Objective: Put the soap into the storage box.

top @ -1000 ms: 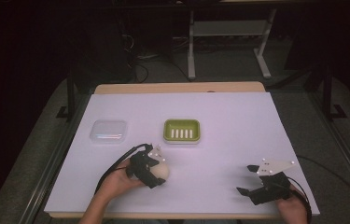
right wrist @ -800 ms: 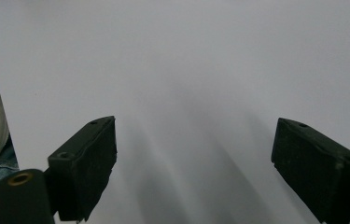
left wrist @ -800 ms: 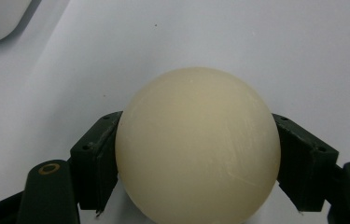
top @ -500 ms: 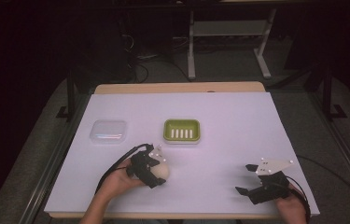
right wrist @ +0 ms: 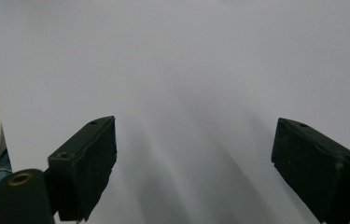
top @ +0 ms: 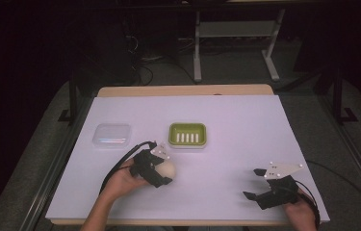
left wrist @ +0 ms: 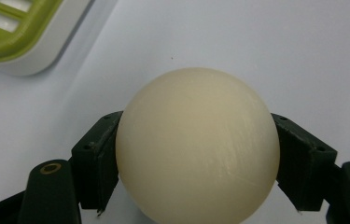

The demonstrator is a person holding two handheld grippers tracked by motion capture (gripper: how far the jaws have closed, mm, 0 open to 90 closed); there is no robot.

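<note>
So the smooth cream-coloured ball point(left wrist: 196, 144) sits squeezed between the left gripper point(top: 155, 166)'s two black jaws, low over the white table point(top: 245, 125) on the near-left side. It's round, so no long axis to worry about. The green slotted soap dish point(top: 187, 134) lies just ahead and slightly right, close by, with nothing between them. The clear lidded plastic box point(top: 112, 134) is off left. The right gripper point(top: 264, 185) hangs spread wide, holding nothing, well apart near the front edge.
</note>
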